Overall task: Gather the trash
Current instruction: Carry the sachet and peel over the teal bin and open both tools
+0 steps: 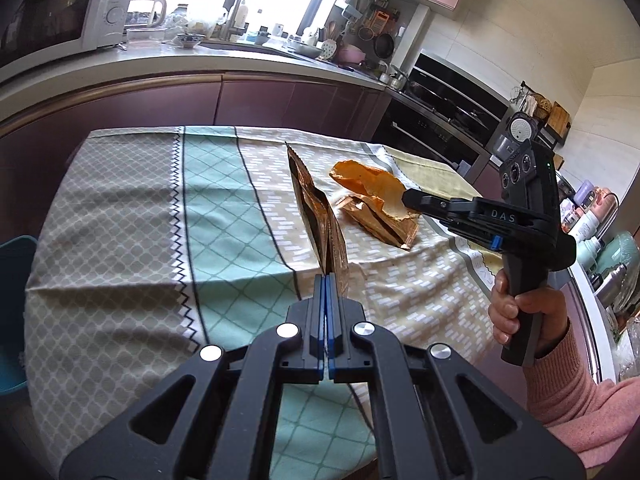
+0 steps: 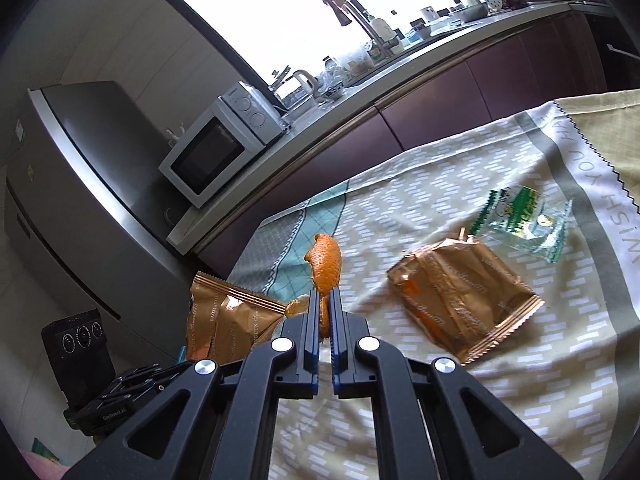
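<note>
Left wrist view: left claw [image 1: 326,280] is clamped shut on the lower edge of a gold foil wrapper [image 1: 316,216], glossy, crinkled, serrated top seal, held upright above the counter [image 1: 120,216]. The counter is covered by a patchwork cloth: grey lattice, mint diamond grid, beige dash print, zigzag trim. Just right of the held wrapper, a second gold wrapper [image 1: 380,222] lies flat on the cloth. Over it, the right claw [image 1: 405,200] is seen pinching an orange peel [image 1: 364,184], curled, pitted skin, pale inside. "DAS" is readable on that claw's body; it is held by a hand [image 1: 520,312] in a pink ribbed sleeve. A teal bin edge [image 1: 16,312] is seen left of the counter.

Right wrist view: right claw [image 2: 325,296] is closed on the orange peel [image 2: 326,266], which stands up between the pads. Right of the peel, the flat gold wrapper [image 2: 464,292] lies on the cloth; beyond it, a clear green-and-white sachet [image 2: 524,220], print illegible. Left of the peel, the held gold wrapper [image 2: 228,320] is visible, "DAOXIANGCUN" partly readable. Cloth border lettering reads "WISH YOU HA…".
</note>
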The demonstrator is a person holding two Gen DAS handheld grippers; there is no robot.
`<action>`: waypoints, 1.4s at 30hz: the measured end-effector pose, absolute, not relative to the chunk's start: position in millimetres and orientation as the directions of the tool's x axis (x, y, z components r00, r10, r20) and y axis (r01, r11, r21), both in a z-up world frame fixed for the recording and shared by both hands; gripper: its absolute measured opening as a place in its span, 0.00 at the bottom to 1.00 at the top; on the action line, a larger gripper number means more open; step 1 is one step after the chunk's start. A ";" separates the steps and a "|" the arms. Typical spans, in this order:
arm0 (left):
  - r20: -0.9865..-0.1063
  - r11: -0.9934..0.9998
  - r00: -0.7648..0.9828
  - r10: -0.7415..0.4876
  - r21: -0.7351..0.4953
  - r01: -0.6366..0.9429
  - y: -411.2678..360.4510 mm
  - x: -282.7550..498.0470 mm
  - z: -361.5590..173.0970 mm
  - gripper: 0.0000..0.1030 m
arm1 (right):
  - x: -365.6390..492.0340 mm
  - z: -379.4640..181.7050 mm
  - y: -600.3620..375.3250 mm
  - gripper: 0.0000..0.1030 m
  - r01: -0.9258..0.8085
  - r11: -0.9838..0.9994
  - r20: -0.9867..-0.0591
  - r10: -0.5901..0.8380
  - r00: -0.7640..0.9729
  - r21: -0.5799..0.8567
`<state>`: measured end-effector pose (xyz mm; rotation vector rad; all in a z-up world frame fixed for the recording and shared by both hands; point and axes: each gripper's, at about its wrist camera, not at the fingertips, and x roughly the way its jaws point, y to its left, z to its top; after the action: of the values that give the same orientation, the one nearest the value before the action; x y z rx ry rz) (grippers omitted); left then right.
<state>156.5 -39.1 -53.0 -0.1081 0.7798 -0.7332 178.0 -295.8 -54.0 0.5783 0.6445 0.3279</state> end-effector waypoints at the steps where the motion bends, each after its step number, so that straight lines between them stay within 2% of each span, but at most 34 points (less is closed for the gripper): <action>1: -0.600 0.761 0.495 -0.628 -0.344 0.550 -28.9 156.1 -51.0 0.01 | 180.0 -51.6 -289.3 0.04 -0.126 0.792 -0.464 0.469 0.752 0.598; 14: -0.579 0.893 0.680 -0.450 -0.303 0.333 118.6 159.7 -26.7 0.01 | 230.9 -33.5 -174.5 0.04 -0.348 0.731 -0.450 0.652 0.610 0.588; 22: -0.629 0.955 0.722 -0.289 -0.240 0.172 189.6 168.0 -34.5 0.01 | 280.3 -31.5 -86.5 0.04 -0.462 0.677 -0.479 0.734 0.481 0.573; 30: -0.690 0.971 0.696 -0.199 -0.233 0.047 232.8 184.1 -68.2 0.01 | 324.0 -45.4 -15.5 0.04 -0.502 0.660 -0.548 0.749 0.374 0.559; 42: -0.763 0.973 0.625 -0.168 -0.232 -0.021 258.4 214.7 -119.5 0.01 | 364.2 -77.1 54.1 0.04 -0.479 0.718 -0.668 0.676 0.311 0.504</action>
<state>214.7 258.4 -119.5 -0.2275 0.8941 -0.0851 364.2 54.1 -77.1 0.2278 0.9931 0.7711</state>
